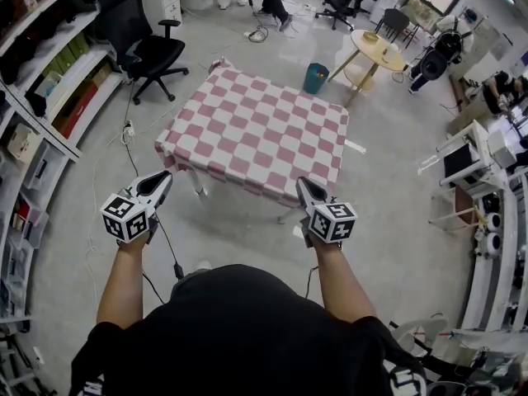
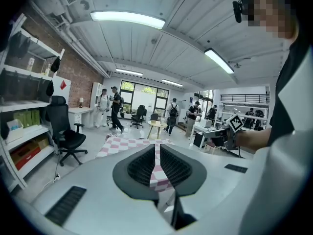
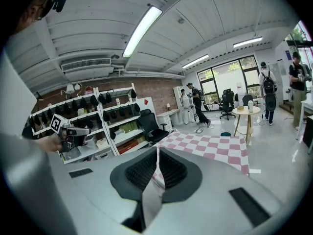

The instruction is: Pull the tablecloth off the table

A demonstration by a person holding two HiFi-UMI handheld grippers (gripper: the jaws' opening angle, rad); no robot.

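Lining the left wall, open shelving (image 1: 51, 97) holds boxes and dark items; just beside it a black office chair (image 1: 142, 46) stands on the grey floor; near the chair, in the middle of the room, the pink-and-white checked tablecloth (image 1: 261, 127) still covers the whole tabletop, its edges hanging down on every side; one pale table leg (image 1: 199, 188) shows under the near edge. At the cloth's near left corner the left gripper (image 1: 166, 177) is closed on the fabric; its own view shows a strip of pink checks pinched between the ribbed pads. At the near right corner the right gripper (image 1: 300, 183) is likewise clamped on the cloth, a thin fold of it caught between its jaws. Both grippers point slightly downward toward the table from bare forearms. Beyond the far right corner of the table a teal bin (image 1: 315, 77) sits on the floor; further right stands a round wooden side table (image 1: 376, 49); white desks (image 1: 474, 151) crowd the right edge.
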